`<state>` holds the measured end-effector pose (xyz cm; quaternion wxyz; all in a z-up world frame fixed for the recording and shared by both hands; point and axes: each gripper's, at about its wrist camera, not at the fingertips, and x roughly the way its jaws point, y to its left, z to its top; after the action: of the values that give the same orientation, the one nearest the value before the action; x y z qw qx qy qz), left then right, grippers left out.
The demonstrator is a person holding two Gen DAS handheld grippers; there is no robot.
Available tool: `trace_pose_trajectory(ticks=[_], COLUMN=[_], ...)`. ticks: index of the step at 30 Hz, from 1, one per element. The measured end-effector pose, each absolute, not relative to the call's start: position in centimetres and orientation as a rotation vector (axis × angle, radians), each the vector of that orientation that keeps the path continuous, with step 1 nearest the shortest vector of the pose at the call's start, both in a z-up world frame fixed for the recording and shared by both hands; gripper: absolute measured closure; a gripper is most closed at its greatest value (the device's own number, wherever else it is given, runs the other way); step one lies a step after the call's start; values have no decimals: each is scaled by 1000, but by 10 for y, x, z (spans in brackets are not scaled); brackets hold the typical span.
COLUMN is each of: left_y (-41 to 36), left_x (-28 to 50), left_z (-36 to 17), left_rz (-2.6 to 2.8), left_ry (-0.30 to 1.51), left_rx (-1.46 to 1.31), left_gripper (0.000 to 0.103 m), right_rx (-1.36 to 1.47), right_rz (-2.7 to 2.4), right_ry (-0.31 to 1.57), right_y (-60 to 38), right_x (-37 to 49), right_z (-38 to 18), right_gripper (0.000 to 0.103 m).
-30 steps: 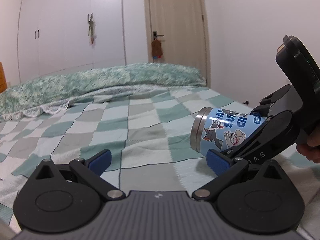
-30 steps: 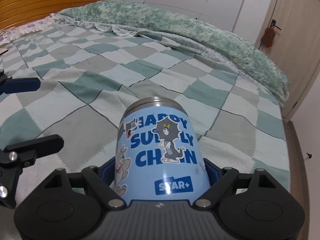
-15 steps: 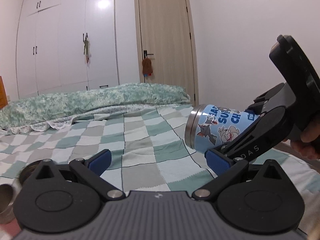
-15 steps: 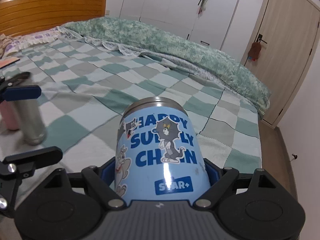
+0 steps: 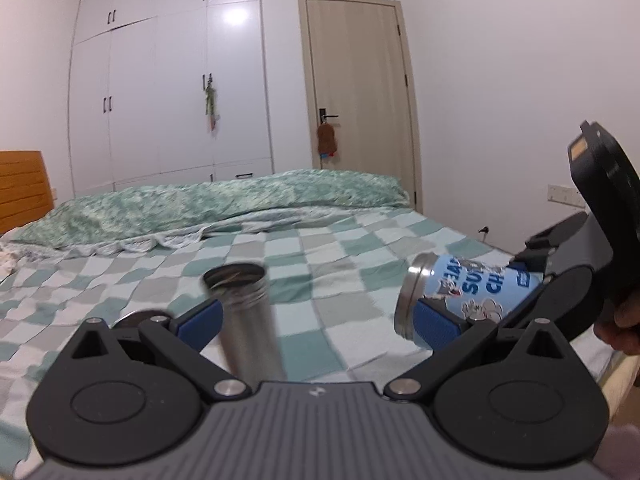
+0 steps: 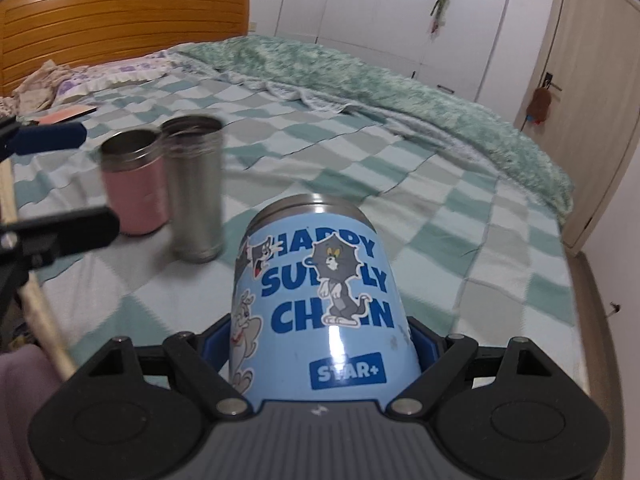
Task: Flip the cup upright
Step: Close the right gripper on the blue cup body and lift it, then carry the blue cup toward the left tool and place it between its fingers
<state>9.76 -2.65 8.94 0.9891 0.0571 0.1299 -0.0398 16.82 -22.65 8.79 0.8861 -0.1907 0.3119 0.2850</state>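
Note:
My right gripper (image 6: pixel 320 344) is shut on a light blue cartoon cup (image 6: pixel 320 300) with a steel rim, held off the bed with its far end pointing forward and a little up. In the left wrist view the same cup (image 5: pixel 464 296) lies tilted at the right in the right gripper (image 5: pixel 568 292), steel end toward the left. My left gripper (image 5: pixel 316 316) is open and empty, its blue pads (image 5: pixel 198 320) wide apart, with an upright steel tumbler (image 5: pixel 246 312) just ahead between them.
A steel tumbler (image 6: pixel 194 188) and a pink cup (image 6: pixel 134 184) stand upright side by side on the checked green bedspread (image 6: pixel 360 172) near its left edge. A rumpled green quilt (image 6: pixel 380 92) lies across the back. A wooden headboard (image 6: pixel 120 16) is at far left, a door (image 5: pixel 356 96) behind.
Both grippers have swung left. The steel tumbler and pink cup have come nearer and into fuller view. The blue cup stays gripped, carried along with the right gripper.

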Motion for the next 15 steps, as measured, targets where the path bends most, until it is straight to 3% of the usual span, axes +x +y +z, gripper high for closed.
trace_pose_trajectory(ticks=[15], left_y=[13], left_x=[59], left_z=[70], left_rz=[-34], left_ry=[301], left_rx=[80], left_gripper=[0], right_rx=[-425], right_rz=[602], right_ry=[746], right_y=[-177], right_x=[142], right_z=[27], right_gripper=[17])
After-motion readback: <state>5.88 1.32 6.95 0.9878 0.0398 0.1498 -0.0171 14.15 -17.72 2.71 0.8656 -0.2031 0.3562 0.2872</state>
